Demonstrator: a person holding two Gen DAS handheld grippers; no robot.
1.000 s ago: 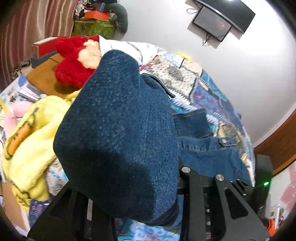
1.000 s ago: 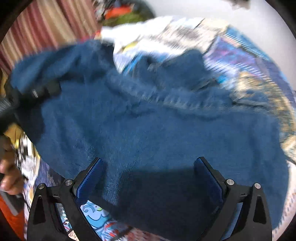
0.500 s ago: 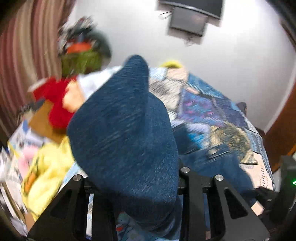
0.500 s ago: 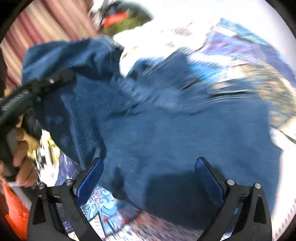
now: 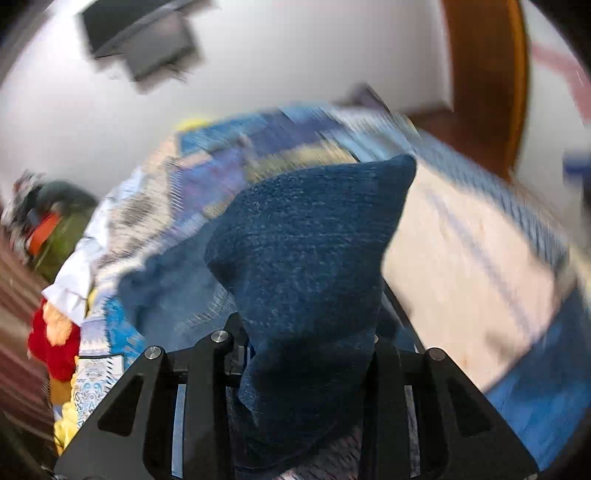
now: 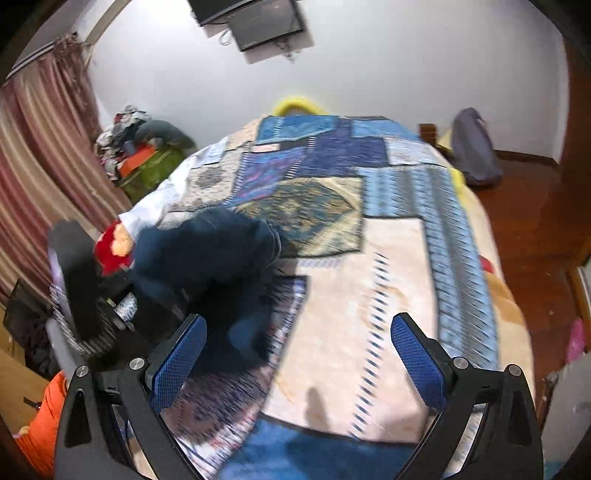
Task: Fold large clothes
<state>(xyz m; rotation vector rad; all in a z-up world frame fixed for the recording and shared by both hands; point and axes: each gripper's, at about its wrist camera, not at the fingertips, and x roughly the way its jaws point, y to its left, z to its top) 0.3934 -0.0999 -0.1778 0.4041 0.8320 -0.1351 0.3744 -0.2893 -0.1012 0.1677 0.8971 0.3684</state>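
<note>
A dark blue denim garment (image 5: 306,266) is clamped in my left gripper (image 5: 306,354), a fold of it standing up between the fingers and hiding their tips. In the right wrist view the same garment (image 6: 207,254) hangs in a bunch over the left part of the patchwork bedspread (image 6: 388,266), with the left gripper's black body (image 6: 81,288) beside it. My right gripper (image 6: 295,354) is open and empty, its blue pads (image 6: 177,358) wide apart above the bed's near end, to the right of the garment.
A red and cream plush toy (image 6: 110,247) lies at the bed's left edge. A green bin with clutter (image 6: 147,166) and a striped curtain (image 6: 33,155) stand at the left. A grey bag (image 6: 474,147) sits on the wooden floor at the right. A screen (image 6: 258,18) hangs on the wall.
My right gripper has pulled back and up from the garment, now well clear of it. My left gripper has swung right across the bed with the denim still clamped; the view is blurred.
</note>
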